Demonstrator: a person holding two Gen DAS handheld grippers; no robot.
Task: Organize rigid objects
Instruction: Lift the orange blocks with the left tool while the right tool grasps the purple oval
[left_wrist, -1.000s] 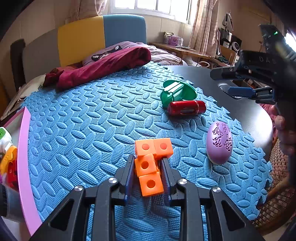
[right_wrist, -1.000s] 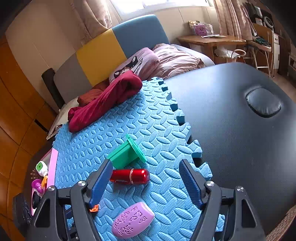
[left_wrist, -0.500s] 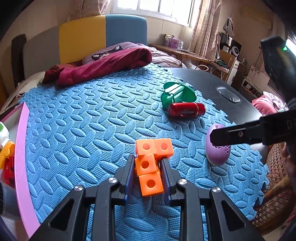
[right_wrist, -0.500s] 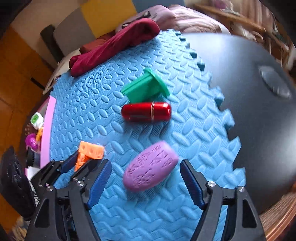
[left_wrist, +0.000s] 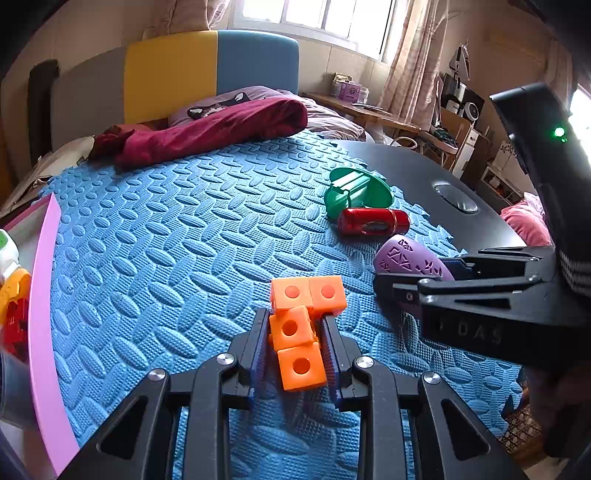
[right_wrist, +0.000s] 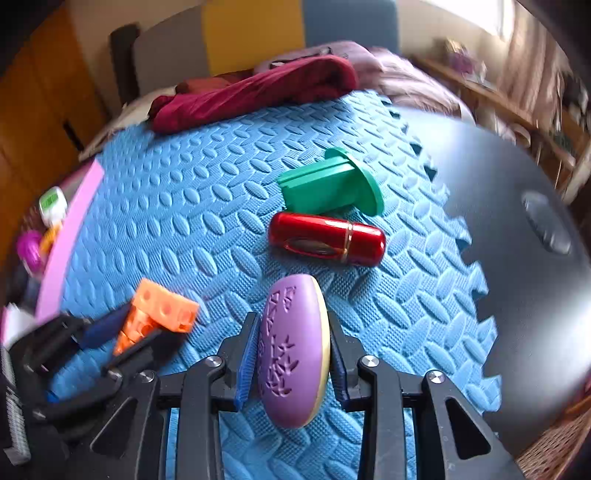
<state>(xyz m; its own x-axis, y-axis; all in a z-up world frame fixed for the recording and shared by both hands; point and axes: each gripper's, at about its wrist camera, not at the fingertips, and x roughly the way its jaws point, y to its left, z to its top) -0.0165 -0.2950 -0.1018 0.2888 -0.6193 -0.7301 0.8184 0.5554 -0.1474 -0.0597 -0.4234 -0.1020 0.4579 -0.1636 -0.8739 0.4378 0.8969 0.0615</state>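
An orange piece of joined cubes (left_wrist: 308, 293) rests on the blue foam mat (left_wrist: 166, 240), and my left gripper (left_wrist: 294, 325) is shut on its near cubes. A purple oval case (right_wrist: 291, 343) with a cream underside stands on its edge between the pads of my right gripper (right_wrist: 291, 317). Those jaws are closing, and both pads press on its sides. In the left wrist view the same case (left_wrist: 406, 258) shows just right of the orange piece. Beyond it lie a red capsule (right_wrist: 325, 238) and a green flanged piece (right_wrist: 332, 184).
A pink-rimmed tray (left_wrist: 44, 295) holding small toys (left_wrist: 11, 295) borders the mat on the left. A maroon cloth (left_wrist: 207, 129) lies at the mat's far edge. Bare black tabletop (left_wrist: 424, 170) runs along the right, and its edge is close.
My right gripper came down over the purple case, rolled, and closed on it. The case now stands on edge. My left gripper and the orange piece have stayed put.
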